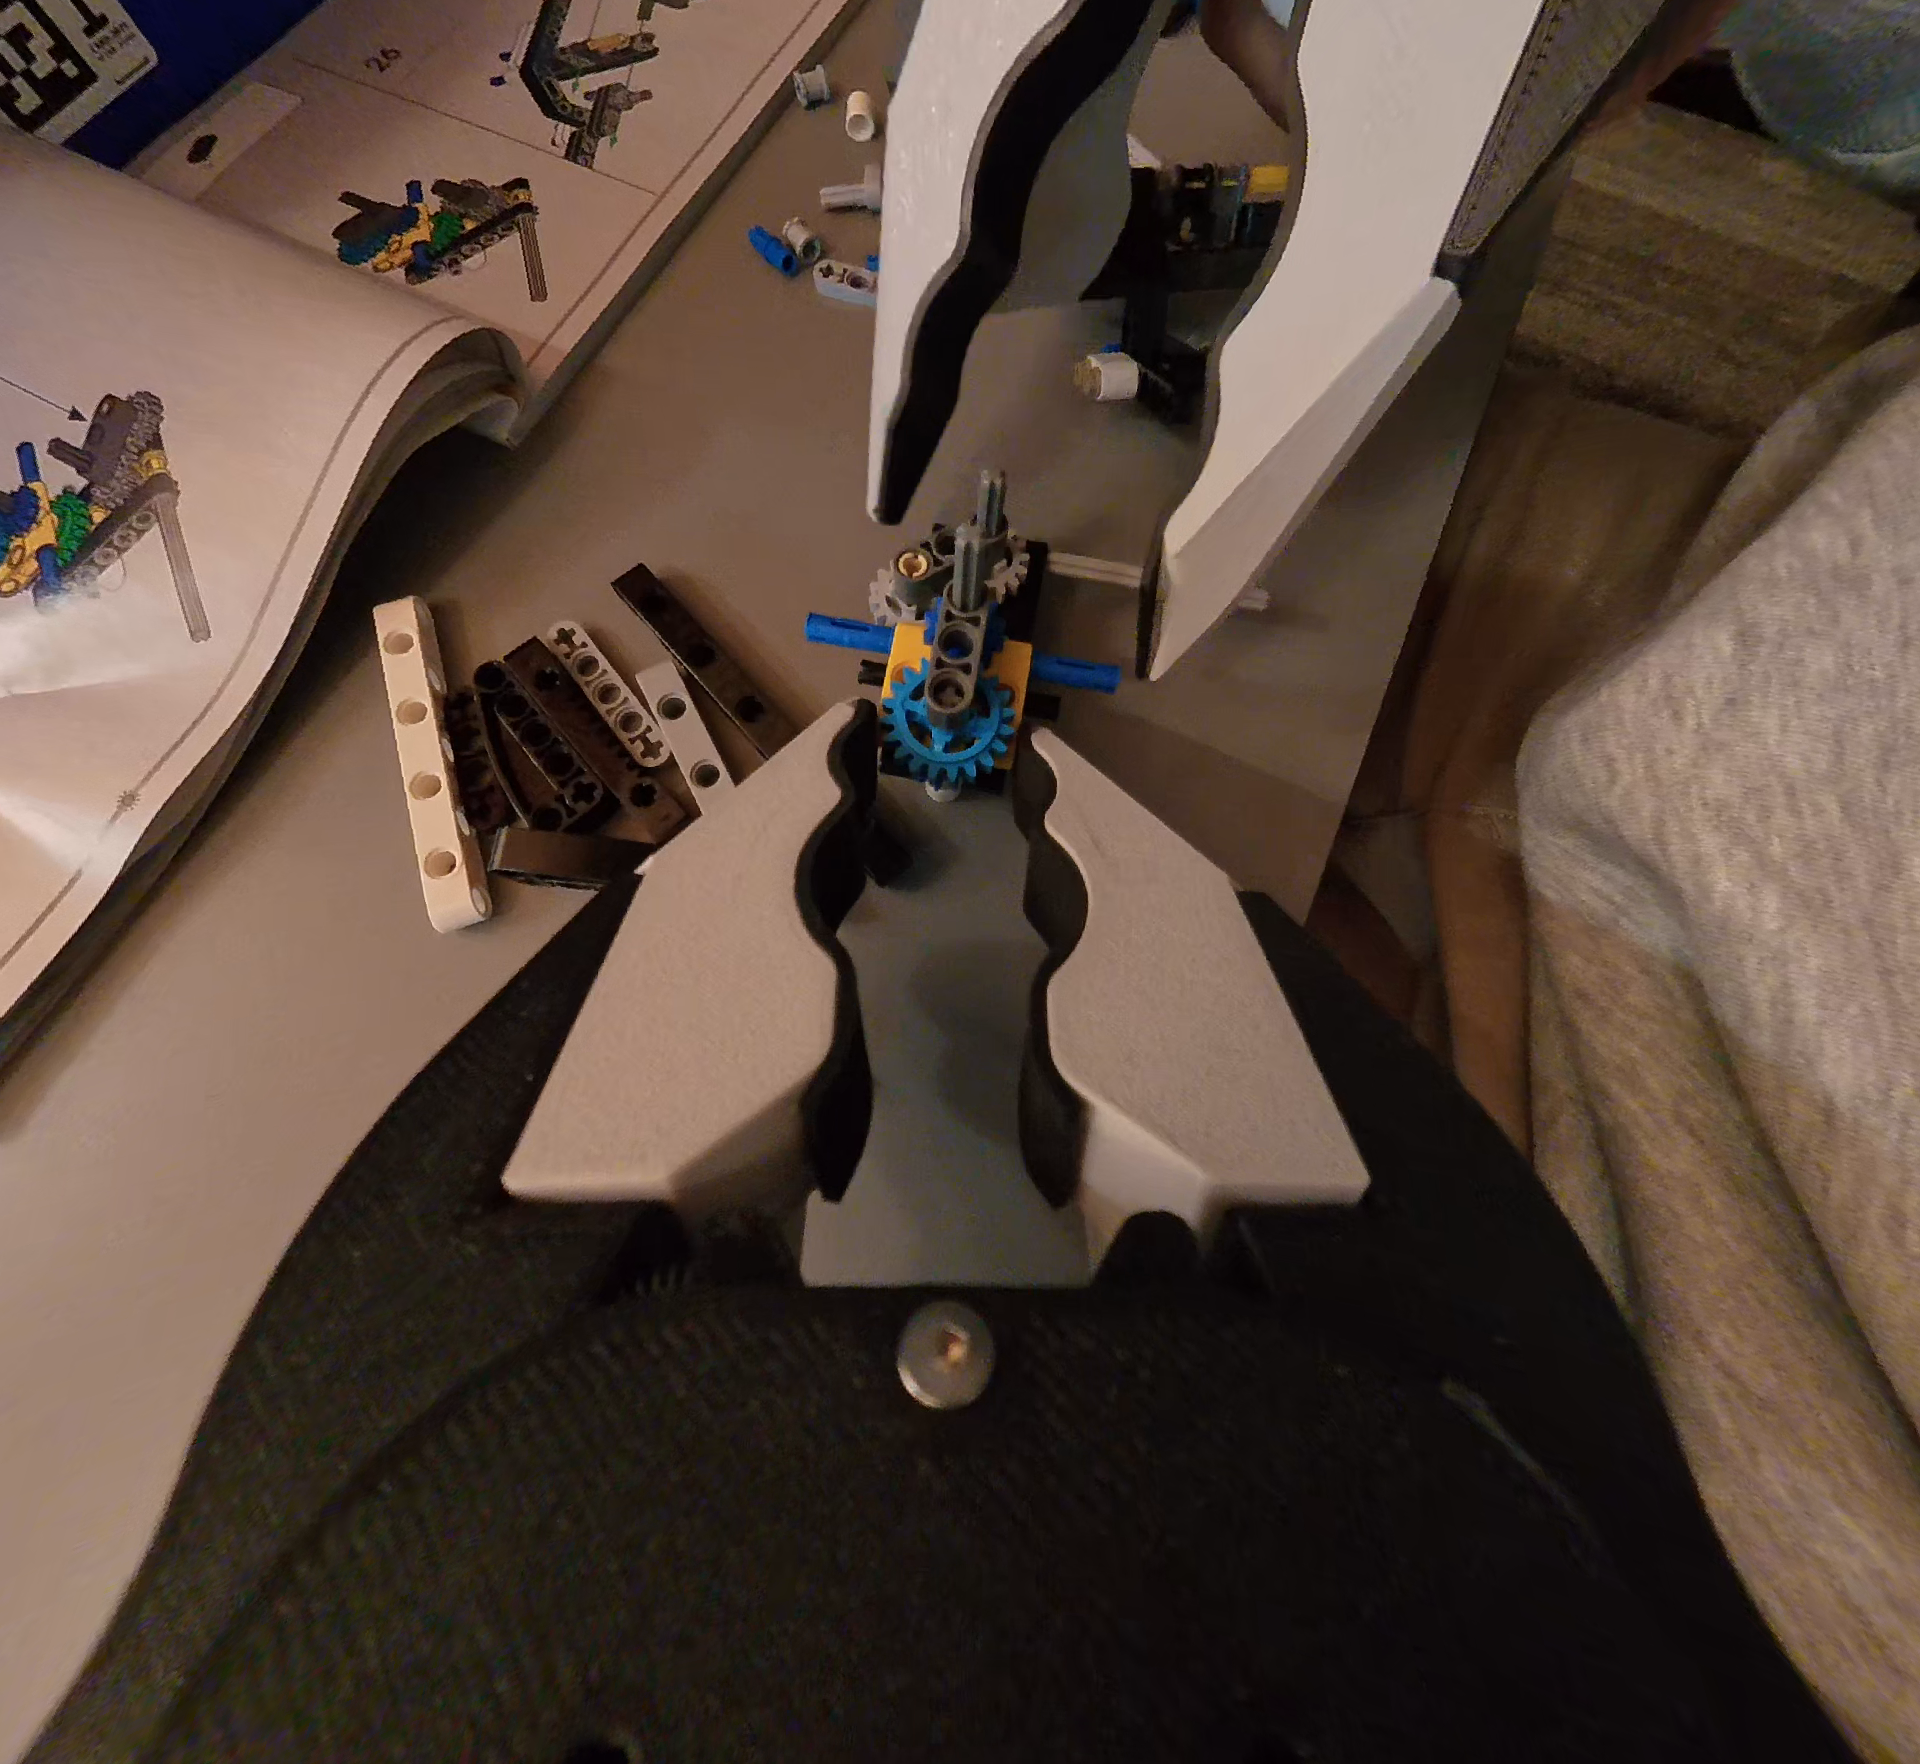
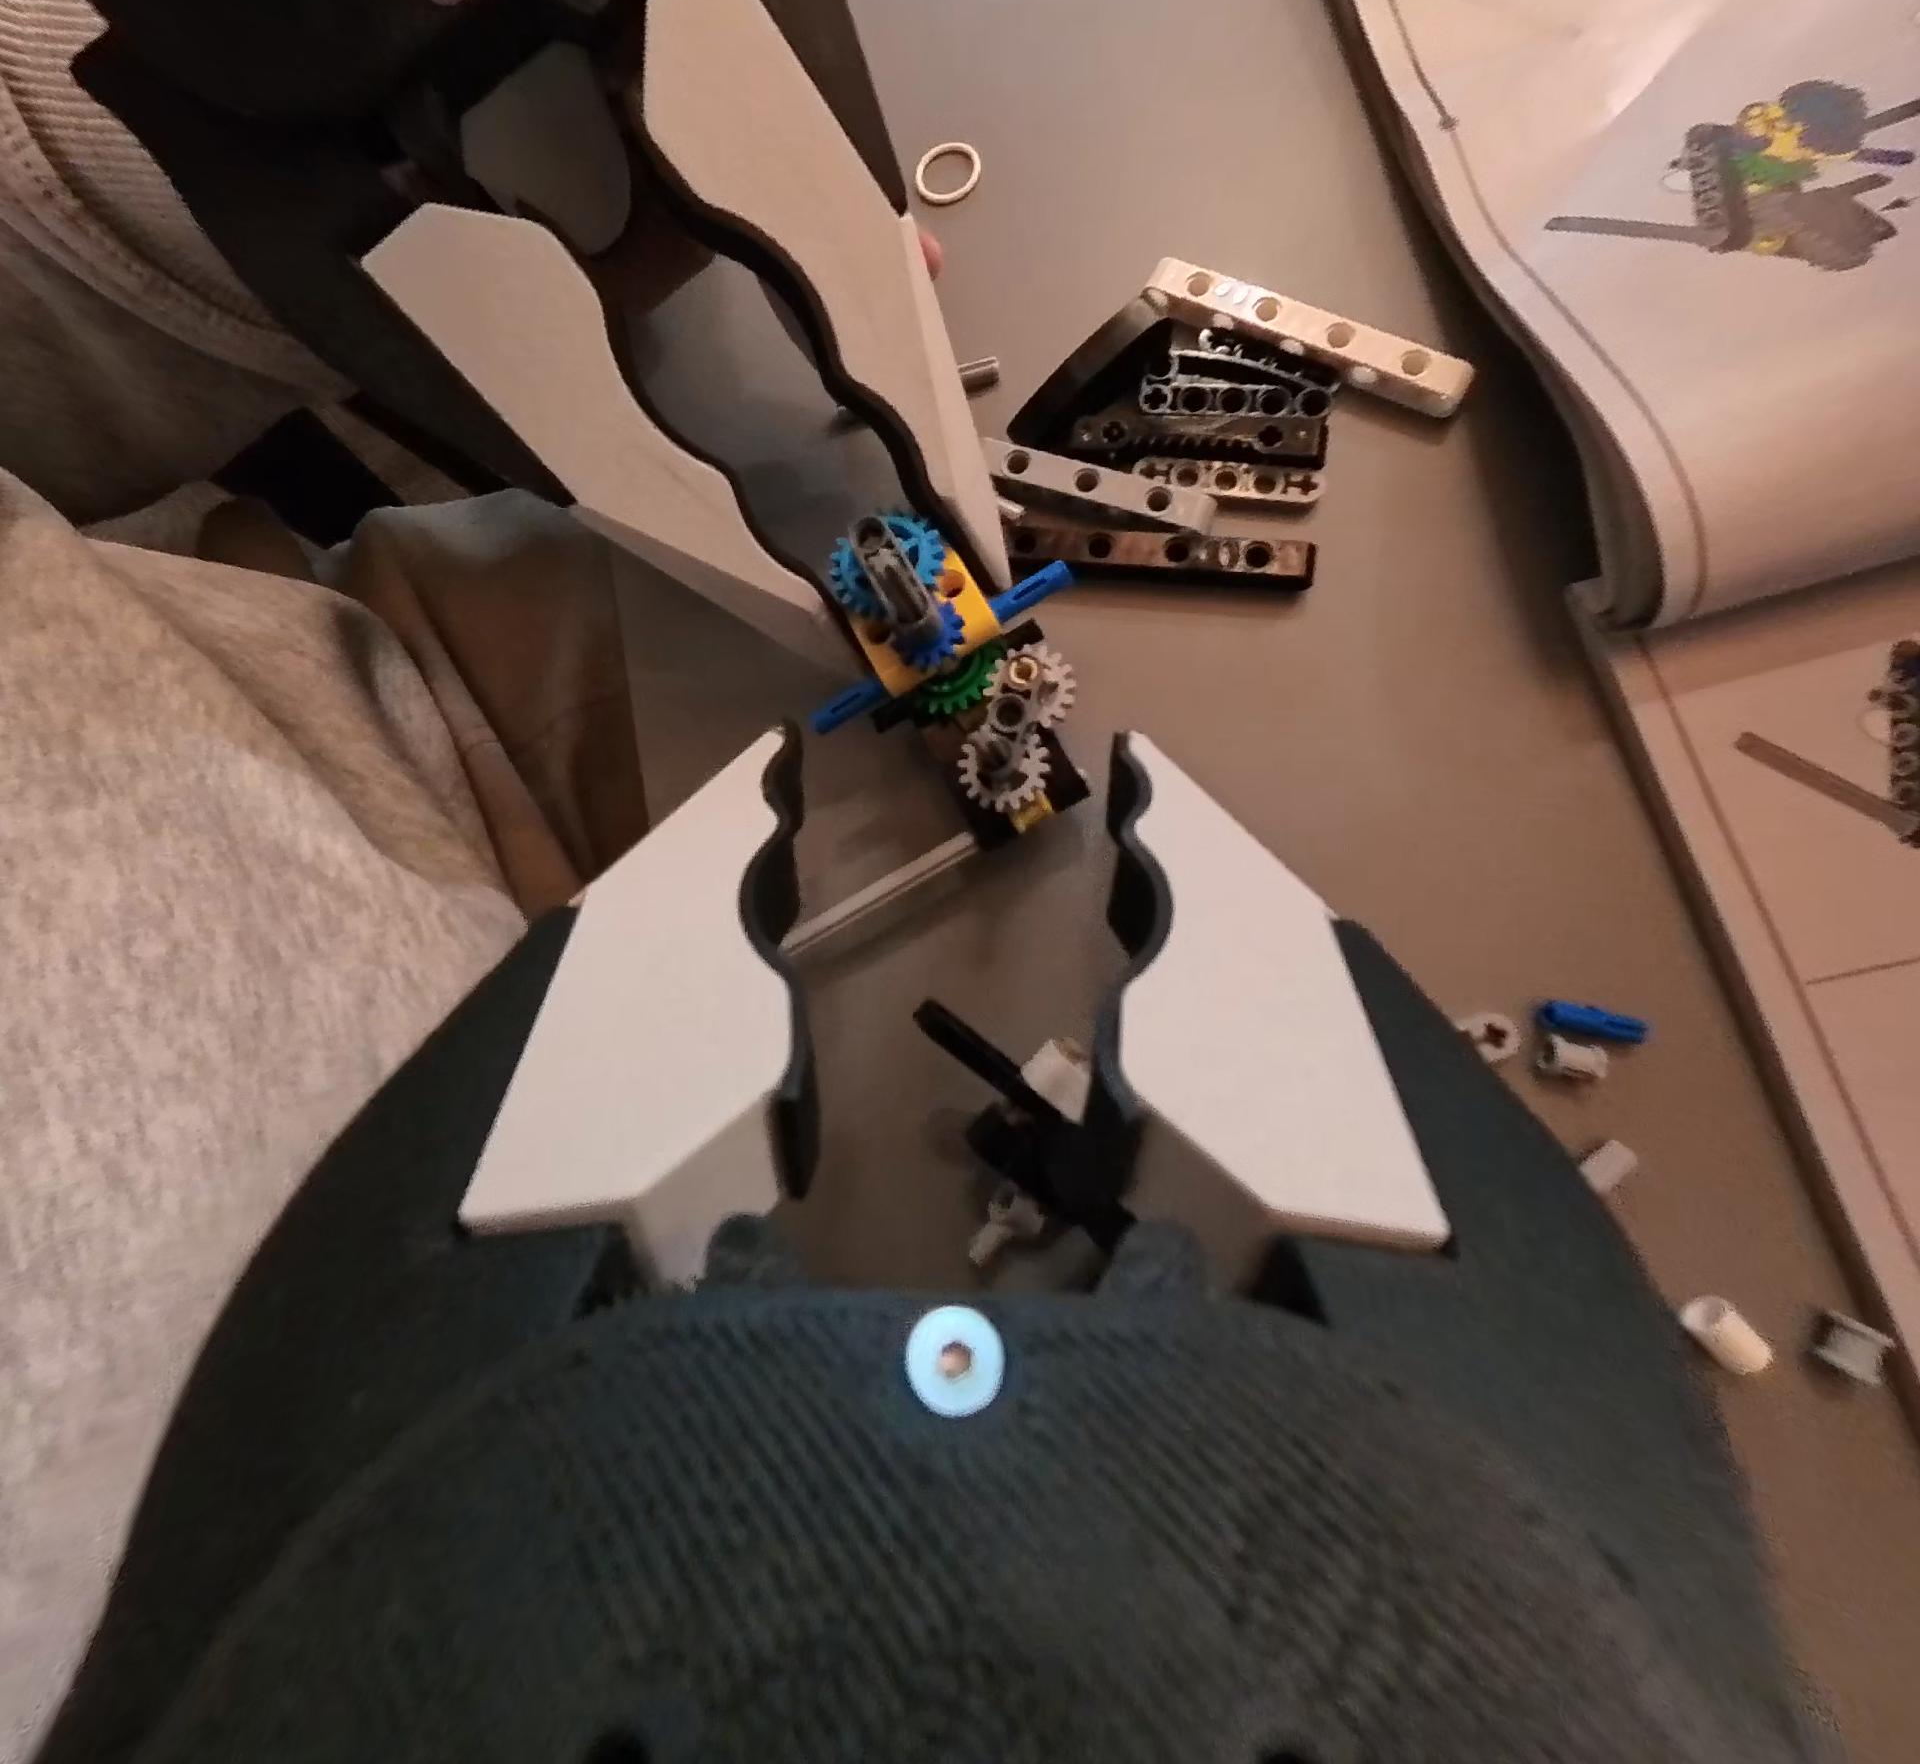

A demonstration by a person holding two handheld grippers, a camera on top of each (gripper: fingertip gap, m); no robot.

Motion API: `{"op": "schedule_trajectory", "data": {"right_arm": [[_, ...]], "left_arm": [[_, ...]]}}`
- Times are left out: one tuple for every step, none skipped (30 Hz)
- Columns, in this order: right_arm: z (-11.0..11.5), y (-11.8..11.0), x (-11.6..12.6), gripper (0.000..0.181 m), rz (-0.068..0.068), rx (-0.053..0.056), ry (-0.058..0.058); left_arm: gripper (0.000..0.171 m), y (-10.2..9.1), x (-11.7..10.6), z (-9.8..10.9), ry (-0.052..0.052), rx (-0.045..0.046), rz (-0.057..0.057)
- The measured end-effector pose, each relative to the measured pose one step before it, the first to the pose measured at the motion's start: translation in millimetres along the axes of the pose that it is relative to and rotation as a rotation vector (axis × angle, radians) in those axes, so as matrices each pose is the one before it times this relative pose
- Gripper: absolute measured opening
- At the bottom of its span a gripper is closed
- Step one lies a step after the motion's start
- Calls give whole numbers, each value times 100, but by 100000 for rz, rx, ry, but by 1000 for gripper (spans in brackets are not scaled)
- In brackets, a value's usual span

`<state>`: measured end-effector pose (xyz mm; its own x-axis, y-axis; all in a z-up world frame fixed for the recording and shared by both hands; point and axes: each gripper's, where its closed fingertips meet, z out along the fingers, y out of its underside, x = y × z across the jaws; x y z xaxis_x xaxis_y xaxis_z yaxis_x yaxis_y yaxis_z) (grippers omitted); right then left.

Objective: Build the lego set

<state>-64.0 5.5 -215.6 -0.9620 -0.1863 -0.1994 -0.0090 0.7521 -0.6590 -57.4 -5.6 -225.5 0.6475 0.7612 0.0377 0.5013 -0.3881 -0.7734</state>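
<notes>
My left gripper (image 1: 940, 738) pinches the gear assembly (image 1: 951, 665) near the table's (image 1: 260, 1039) near edge, so I'd bring the wide-open right gripper (image 2: 956, 758) in slowly, closing on the grey-gear end without twisting the axles.

- Grey table (image 1: 260, 1039) carrying everything.
- Open manual (image 1: 343, 260) lying along its far-left side.
- Pile of beams (image 1: 561, 738), white and black, sitting just beside the manual.
- Gear assembly (image 1: 951, 665) resting mid-table.
- Small pins (image 1: 821, 228) lying scattered beyond it.
- Pale ring (image 2: 948, 174) lying apart from the beams.
</notes>
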Motion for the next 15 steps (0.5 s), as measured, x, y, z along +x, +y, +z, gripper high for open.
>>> {"op": "schedule_trajectory", "data": {"right_arm": [[-10, -16, -16, 59, -1185, 336, -119], [-10, 20, -64, 59, -1211, 114, -281], [-20, 55, -60, 60, -1202, -48, -243], [-41, 59, -31, 60, -1155, -71, -116], [-69, 73, -21, 59, -1005, -115, -57], [-84, 105, -15, 56, -717, -279, -150], [-67, 85, -44, 54, -432, -300, -267], [-53, 60, 20, 53, -219, -211, 132], [-31, 45, 84, 51, -218, -167, 544], [-26, 28, 67, 50, -310, -111, 595], [-12, 27, 71, 49, -372, -105, 559], [-27, 47, 84, 48, -341, -191, 622], [-38, 76, 96, 48, -239, -283, 627], [-52, 87, 78, 47, -126, -242, 452], [-84, 59, 73, 46, -15, -5, 343]], "left_arm": [[24, 0, -1, 0, -1, -1, 10], [24, 0, 1, 0, 3, -3, -8], [24, 4, -5, -5, 9, 0, -13], [24, 0, 2, 0, 12, 0, -9], [24, -4, -5, 5, 2, -4, -12], [24, 12, -2, 1, 21, -5, -38], [24, -1, -3, 0, 46, -1, -63], [24, -1, -1, 0, 56, -3, -74], [24, -1, -4, 0, 47, -3, -52], [24, 1, 2, 0, 8, -5, -8], [24, 1, -3, 0, -11, -4, 21], [24, 5, 6, 11, -5, -5, 7], [24, 0, -1, 0, -2, -2, 7], [24, 0, -3, 0, -14, 1, 17], [24, -3, 2, 5, -28, -8, 31]]}}
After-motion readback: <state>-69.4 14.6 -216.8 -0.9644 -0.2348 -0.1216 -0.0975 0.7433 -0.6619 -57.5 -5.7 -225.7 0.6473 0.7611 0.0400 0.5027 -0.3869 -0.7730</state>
